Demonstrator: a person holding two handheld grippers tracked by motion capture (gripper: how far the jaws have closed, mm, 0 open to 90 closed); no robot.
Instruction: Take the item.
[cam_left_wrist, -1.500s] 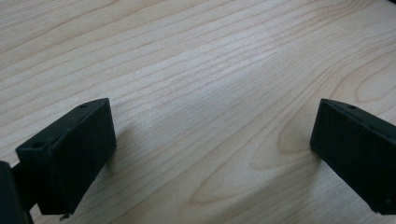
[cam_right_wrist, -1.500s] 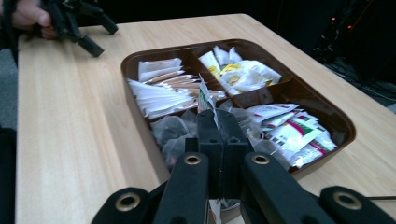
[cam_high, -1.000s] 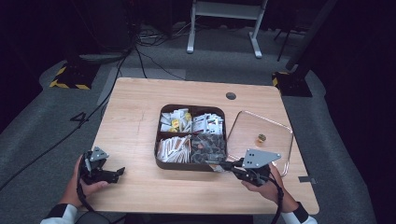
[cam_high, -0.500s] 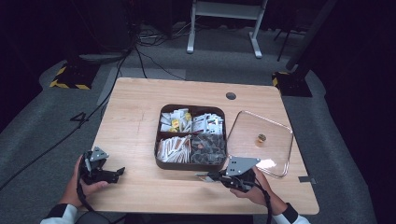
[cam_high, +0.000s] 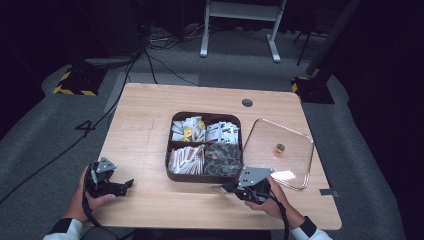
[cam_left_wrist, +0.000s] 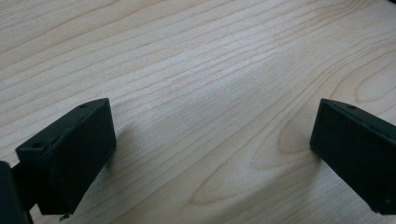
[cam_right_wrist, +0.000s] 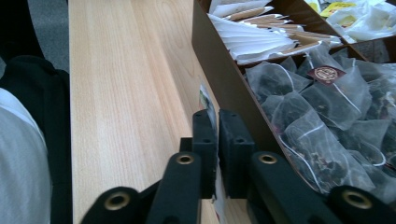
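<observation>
My right gripper (cam_high: 226, 189) (cam_right_wrist: 217, 119) lies low on the table against the front wall of the dark brown compartment box (cam_high: 170, 170) (cam_right_wrist: 219, 79). Its jaws have just been opening and stand a narrow slit apart. A thin paper packet (cam_right_wrist: 204, 99) stands in that slit, its end poking out beyond the tips (cam_high: 217, 188). The box holds white sachets (cam_right_wrist: 252, 39) and mesh tea bags (cam_right_wrist: 317, 116). Far to the left, my left gripper (cam_high: 125, 187) (cam_left_wrist: 210, 154) rests on bare wood, wide open with nothing between its jaws.
A clear glass lid (cam_high: 300, 150) with a small brass knob (cam_high: 279, 148) lies flat to the right of the box. A round cable hole (cam_high: 247, 103) sits near the table's far edge. Bare wood (cam_high: 140, 130) stretches left of the box.
My right gripper has come down and leftward from the lid's near corner to the front of the box. The left gripper has stayed put.
</observation>
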